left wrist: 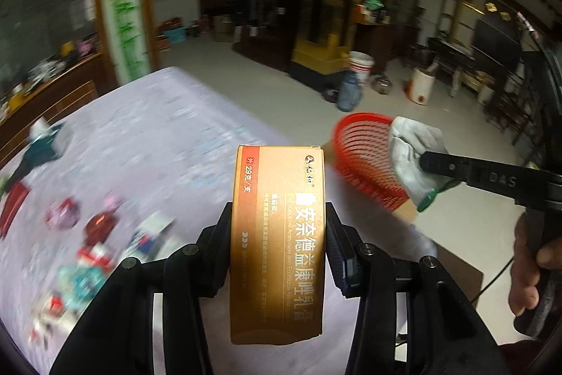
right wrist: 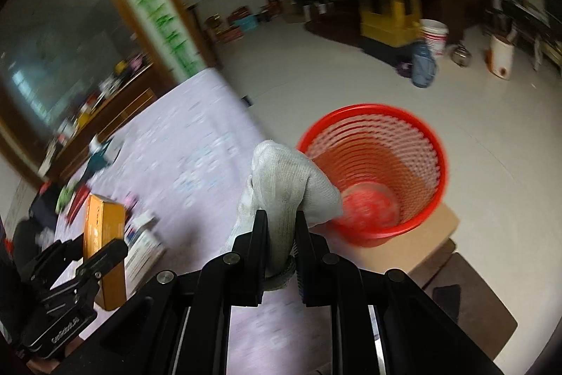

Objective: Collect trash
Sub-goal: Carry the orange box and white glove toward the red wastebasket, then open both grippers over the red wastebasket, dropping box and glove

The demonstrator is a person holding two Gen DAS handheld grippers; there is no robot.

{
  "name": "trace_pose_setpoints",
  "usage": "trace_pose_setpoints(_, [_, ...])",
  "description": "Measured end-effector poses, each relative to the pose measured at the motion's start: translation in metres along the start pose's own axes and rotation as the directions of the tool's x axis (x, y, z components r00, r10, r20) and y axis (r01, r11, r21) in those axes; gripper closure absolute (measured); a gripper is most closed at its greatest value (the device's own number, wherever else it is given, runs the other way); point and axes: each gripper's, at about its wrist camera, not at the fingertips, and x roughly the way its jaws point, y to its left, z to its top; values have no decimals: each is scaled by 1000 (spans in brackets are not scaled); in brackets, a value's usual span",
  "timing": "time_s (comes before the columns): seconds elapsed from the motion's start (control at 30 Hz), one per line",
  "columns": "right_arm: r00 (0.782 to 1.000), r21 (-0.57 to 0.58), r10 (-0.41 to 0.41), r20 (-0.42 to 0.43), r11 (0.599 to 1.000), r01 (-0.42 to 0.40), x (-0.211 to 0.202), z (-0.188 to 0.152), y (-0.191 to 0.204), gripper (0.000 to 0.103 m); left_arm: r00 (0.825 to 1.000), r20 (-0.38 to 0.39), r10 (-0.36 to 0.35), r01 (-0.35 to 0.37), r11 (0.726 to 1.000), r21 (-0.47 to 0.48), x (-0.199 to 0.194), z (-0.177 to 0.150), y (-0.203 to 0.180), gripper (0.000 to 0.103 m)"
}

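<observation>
Both claws are carrying trash: the right claw squeezes a white glove beside the red basket ahead, the left claw squeezes an orange box, and next each should probably let go over the basket.

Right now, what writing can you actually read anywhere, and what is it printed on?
"外 29克/支": red side strip of the long orange cardboard box.
"DAS": black right gripper's arm.
Box's large white Chinese name and small Latin line: too blurred.
Left gripper's white lettering: unreadable.
</observation>
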Motion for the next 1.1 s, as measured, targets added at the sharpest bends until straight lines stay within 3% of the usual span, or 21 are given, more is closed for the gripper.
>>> trace_pose_setpoints(0.2, [999,79,-33,10,996,32,5,34,-58,88,994,-26,-104,104,994,33,49,42,-42,58])
trace_pose_setpoints(0.5, [999,112,-46,-22,993,48,24,65,-102,88,979,-77,-190,190,982,-7,119,81,-88,58])
trace_pose_setpoints(0.67, [998,97,-48,-31,994,51,37,80,-110,86,979,-81,-186,187,982,2,138,94,-105,56])
trace_pose_setpoints(0.7, [998,91,-45,-37,995,49,41,83,-111,86,980,-79,-183,184,983,0,143,96,-108,52])
trace_pose_setpoints(0.77, [998,87,-48,-44,995,51,45,86,-114,76,983,-71,-167,167,986,-7,143,98,-109,32])
trace_pose_setpoints(0.83, [998,91,-42,-47,995,46,49,89,-115,61,986,-56,-155,155,988,-19,141,99,-107,31])
trace_pose_setpoints(1.1, [998,75,-25,-58,997,29,45,82,-108,60,993,-63,-104,97,990,-98,115,83,-82,31])
